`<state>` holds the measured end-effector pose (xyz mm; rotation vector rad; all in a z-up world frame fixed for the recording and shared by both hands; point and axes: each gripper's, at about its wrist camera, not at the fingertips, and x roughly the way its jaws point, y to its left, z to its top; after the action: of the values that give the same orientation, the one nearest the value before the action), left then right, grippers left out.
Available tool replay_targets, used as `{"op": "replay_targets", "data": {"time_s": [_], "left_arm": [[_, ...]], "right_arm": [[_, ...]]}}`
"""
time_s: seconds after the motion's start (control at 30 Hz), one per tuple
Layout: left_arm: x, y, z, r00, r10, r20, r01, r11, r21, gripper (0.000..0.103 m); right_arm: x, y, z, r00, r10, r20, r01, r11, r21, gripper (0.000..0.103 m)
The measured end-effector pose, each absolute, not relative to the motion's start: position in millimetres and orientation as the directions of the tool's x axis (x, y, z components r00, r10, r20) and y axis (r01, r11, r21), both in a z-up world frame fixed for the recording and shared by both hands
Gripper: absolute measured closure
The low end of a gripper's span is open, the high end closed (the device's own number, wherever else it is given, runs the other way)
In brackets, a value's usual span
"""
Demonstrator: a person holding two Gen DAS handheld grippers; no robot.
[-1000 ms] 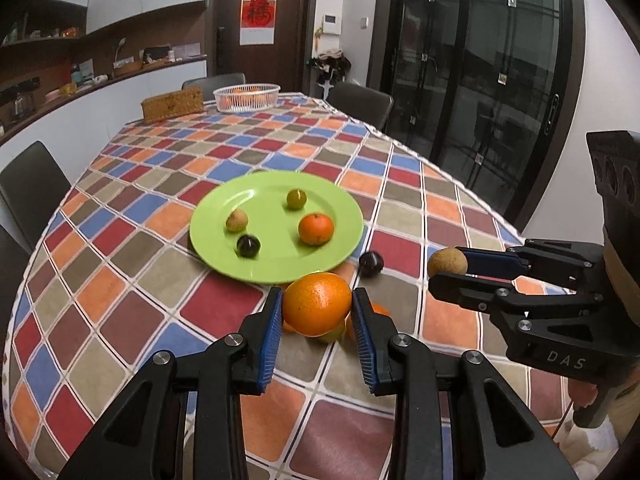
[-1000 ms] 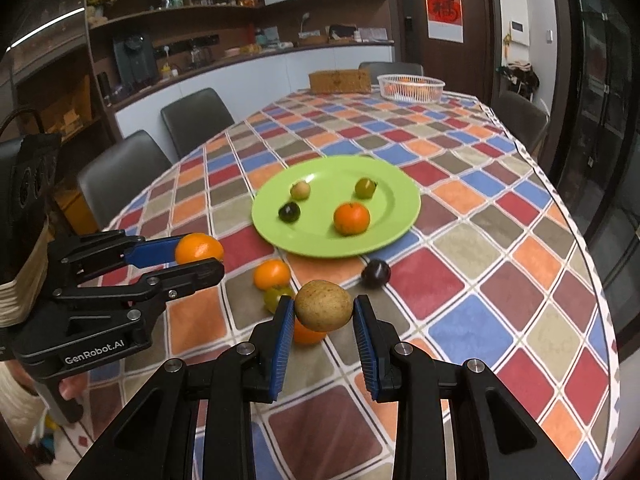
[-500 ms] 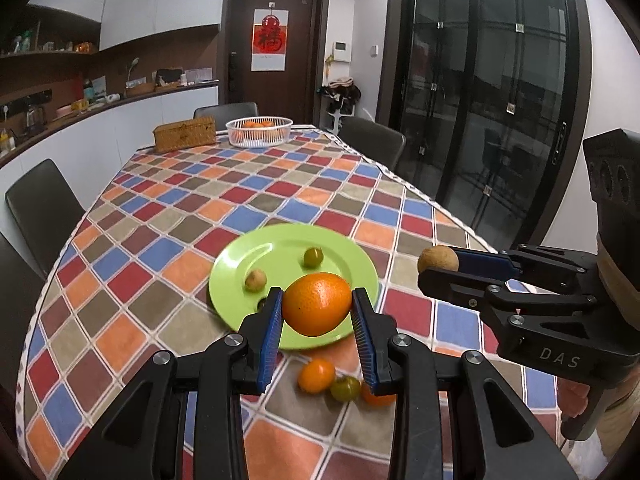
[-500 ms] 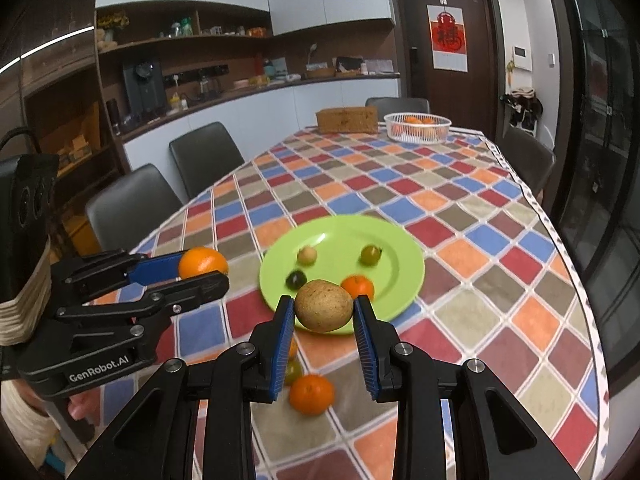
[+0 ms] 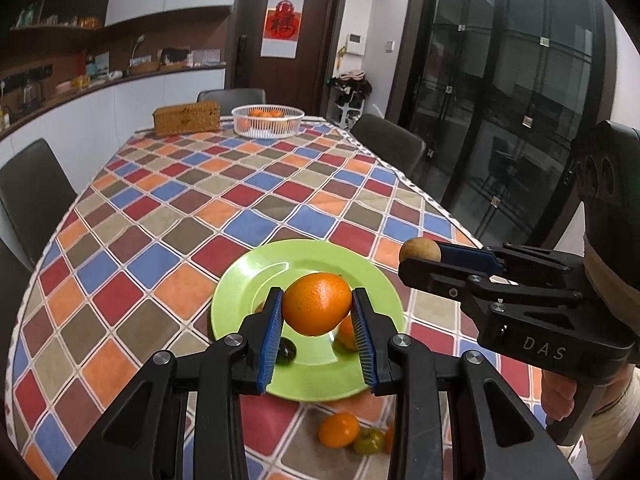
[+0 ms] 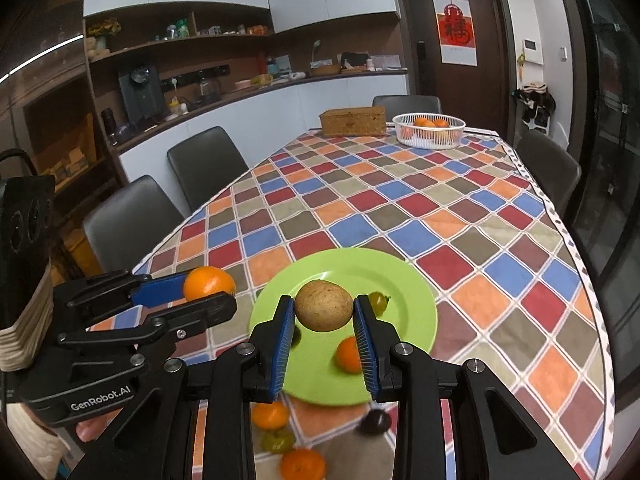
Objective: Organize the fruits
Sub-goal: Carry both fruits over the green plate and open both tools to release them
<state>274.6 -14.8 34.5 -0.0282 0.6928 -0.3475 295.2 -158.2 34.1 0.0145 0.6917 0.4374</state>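
My left gripper [image 5: 317, 318] is shut on a large orange [image 5: 316, 303], held in the air above the green plate [image 5: 256, 280]. Seen from the right wrist view, that same left gripper [image 6: 212, 292] sits at the left with the orange [image 6: 208, 282] in it. My right gripper [image 6: 323, 322] is shut on a brown round fruit [image 6: 323, 305], also above the green plate [image 6: 404, 292]. The left wrist view shows the right gripper [image 5: 420, 258] at the right, with the brown fruit [image 5: 419, 251] at its tips. Small fruits lie on the plate, partly hidden by the fingers.
Loose fruits lie on the checked tablecloth near me: a small orange [image 5: 338, 429], a greenish one [image 5: 367, 442], a dark plum [image 6: 375, 421]. A white basket [image 6: 429, 130] of oranges and a wicker box [image 6: 353, 121] stand at the far end. Dark chairs ring the table.
Both grippers have lifted and moved forward with their fruits, from over the loose fruits to over the green plate. The loose fruits now lie below and behind the fingertips.
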Motion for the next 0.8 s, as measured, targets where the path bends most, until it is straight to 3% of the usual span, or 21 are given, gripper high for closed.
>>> {"op": "replay_targets", "data": {"time_s": [0.8], "left_arm": [[389.4, -3.4, -50.4, 0.544, -0.305, -0.782, 0.221, 0.951, -0.217, 0.07]], "right_arm": [[419.3, -131.3, -38.0, 0.528, 0.377, -0.761, -0.353, 0.912, 0.207, 0.072]]}}
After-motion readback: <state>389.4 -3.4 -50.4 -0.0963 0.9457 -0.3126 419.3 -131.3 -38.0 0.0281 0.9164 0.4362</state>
